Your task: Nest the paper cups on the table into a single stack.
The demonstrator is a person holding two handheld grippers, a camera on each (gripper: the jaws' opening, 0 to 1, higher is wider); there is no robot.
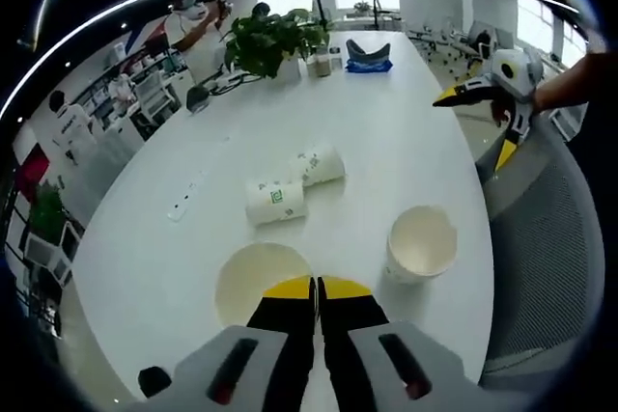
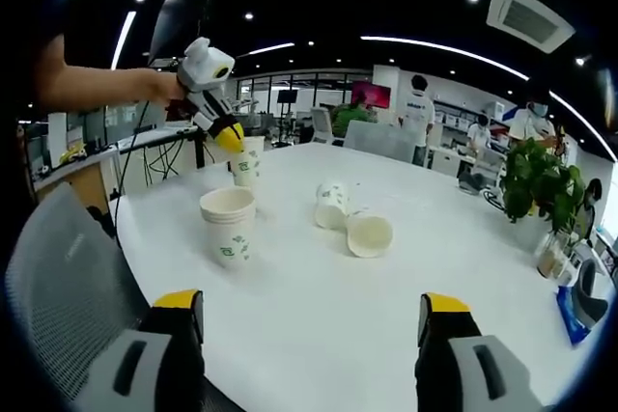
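White desk (image 2: 319, 306): left tongs (image 1: 316, 288) clenched on a cup (image 1: 261, 282); right tongs (image 2: 311, 320) released. Stack (image 2: 228, 222) sits ahead-left of them, two tipped cups (image 2: 350, 219) ahead — lower it squarely onto the stack.

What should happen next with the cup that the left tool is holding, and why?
Probably carry the held cup over to the upright stack and lower it in. The left tool is shut on the cup's rim, and the stack stands close beside it with its mouth open upward. A tipped cup lies farther off and looks harder to nest into.
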